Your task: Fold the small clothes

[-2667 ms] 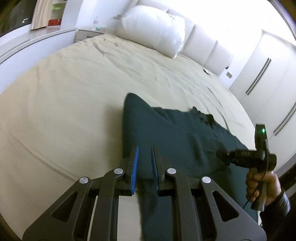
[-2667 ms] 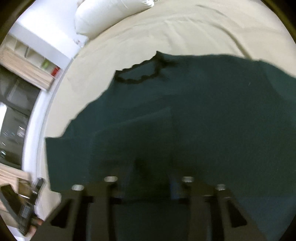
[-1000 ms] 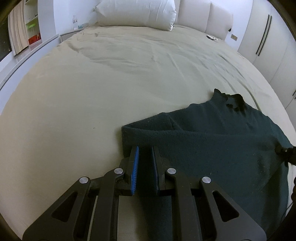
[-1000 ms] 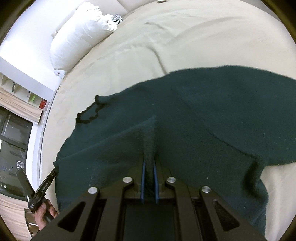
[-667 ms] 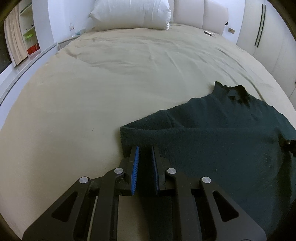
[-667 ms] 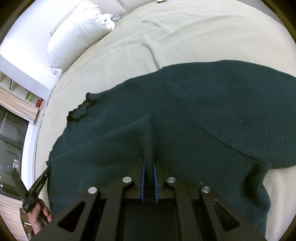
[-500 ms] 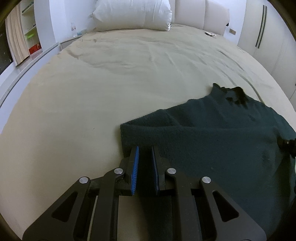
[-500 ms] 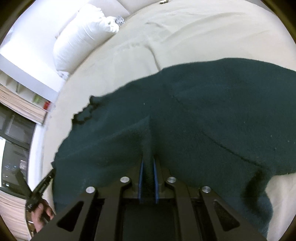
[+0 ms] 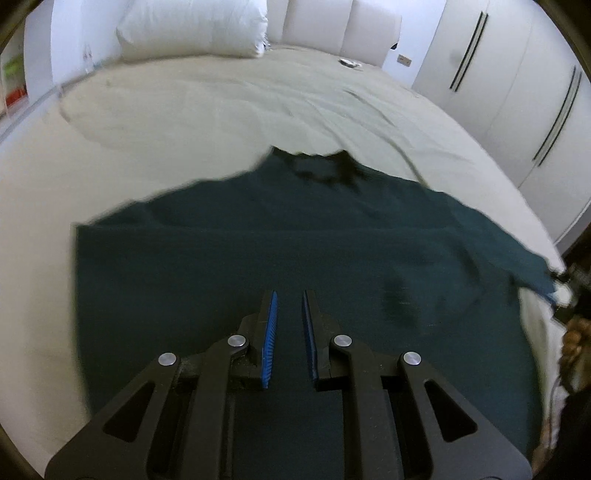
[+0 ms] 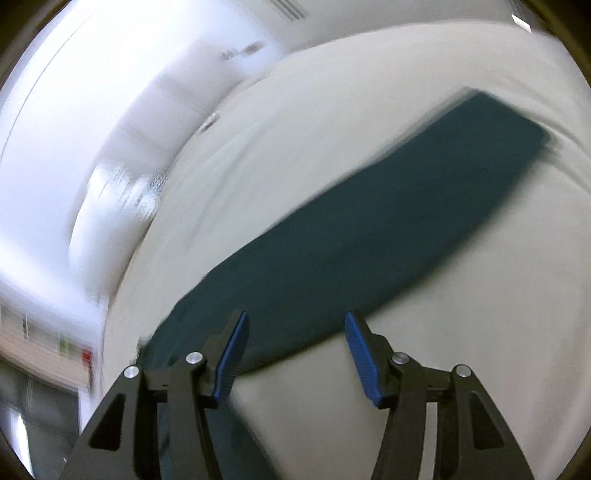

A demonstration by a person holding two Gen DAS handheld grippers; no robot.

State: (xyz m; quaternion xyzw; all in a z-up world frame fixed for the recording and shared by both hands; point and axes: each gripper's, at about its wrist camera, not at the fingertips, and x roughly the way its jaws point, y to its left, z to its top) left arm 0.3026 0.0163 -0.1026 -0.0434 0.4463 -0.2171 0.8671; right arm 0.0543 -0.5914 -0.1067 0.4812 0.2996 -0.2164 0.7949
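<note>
Left gripper (image 9: 288,325) nearly closed, can't tell if it pinches the sweater (image 9: 258,266) spread under and ahead of it on the bed (image 9: 221,110). Right gripper (image 10: 295,332) jaws have just been opening, nothing between them, sleeve (image 10: 369,236) running ahead. Pillow (image 9: 192,27) and wardrobe (image 9: 517,74) beyond, nothing blocking.

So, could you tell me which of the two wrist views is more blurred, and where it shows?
Right wrist view: heavy motion smear across the dark green garment and the room beyond, while the right gripper itself stays sharp. Left wrist view: milder blur, mainly along the garment's edges, with fisheye curving of the bed.
</note>
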